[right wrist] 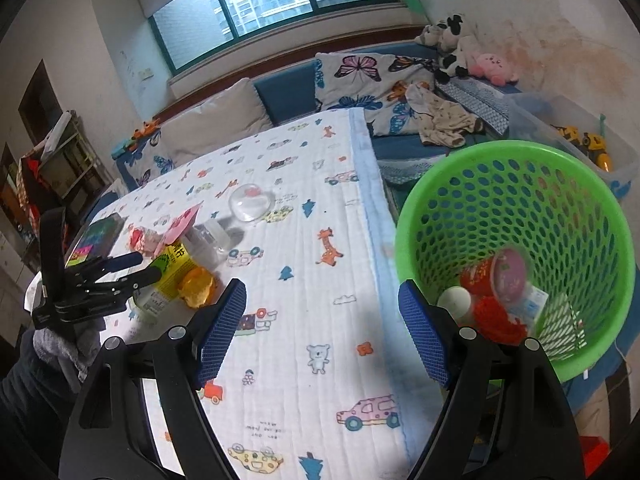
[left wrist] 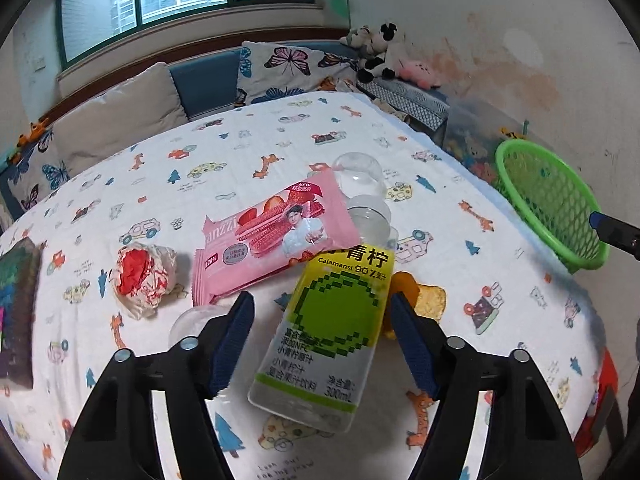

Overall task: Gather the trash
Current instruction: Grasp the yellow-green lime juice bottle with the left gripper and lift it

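A juice bottle with a yellow-green label lies on the patterned tablecloth, between the fingers of my left gripper, which is open; the left pad stands clear of it. Behind the bottle lie a pink wafer packet, a crumpled red-and-white wrapper, a clear plastic bottle and an orange scrap. My right gripper is open and empty over the table's right edge, beside the green basket. In the basket are red wrappers and a pink-lidded cup.
A dark box lies at the table's left edge. A clear dome lid rests mid-table. Butterfly cushions and plush toys line the bench behind. A clear toy bin stands behind the basket.
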